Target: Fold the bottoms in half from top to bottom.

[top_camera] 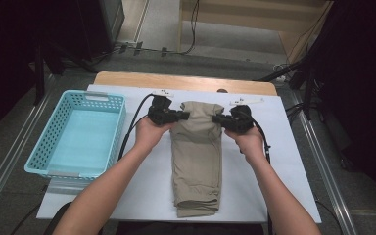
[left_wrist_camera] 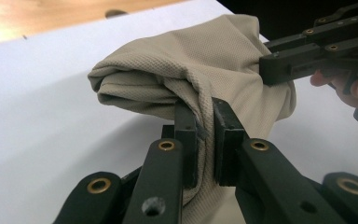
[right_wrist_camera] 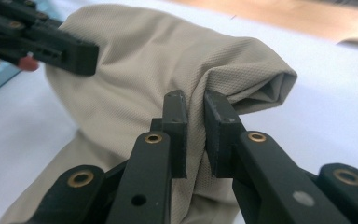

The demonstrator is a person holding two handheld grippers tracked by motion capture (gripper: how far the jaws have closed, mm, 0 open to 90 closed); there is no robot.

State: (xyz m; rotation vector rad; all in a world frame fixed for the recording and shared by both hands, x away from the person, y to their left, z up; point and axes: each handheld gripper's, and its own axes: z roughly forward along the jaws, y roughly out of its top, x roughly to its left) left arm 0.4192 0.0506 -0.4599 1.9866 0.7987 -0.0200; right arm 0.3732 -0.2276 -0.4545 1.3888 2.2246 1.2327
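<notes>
White table (top_camera: 284,161) w/ bare room right of cloth; teal basket (top_camera: 105,142) sits at its left edge. Folded beige garment (top_camera: 197,156) lies mid-table, far end lifted. Left gripper (top_camera: 186,116) & right gripper (top_camera: 215,118): jaws narrow, each pinching a far corner of the fabric.

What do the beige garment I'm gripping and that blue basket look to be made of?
The garment looks like a soft matte knit, perhaps a synthetic or cotton blend: a fine pique-like dotted weave shows, and it folds limply where the left gripper and right gripper pinch it. The basket looks like moulded plastic, smooth, with perforated walls.
</notes>
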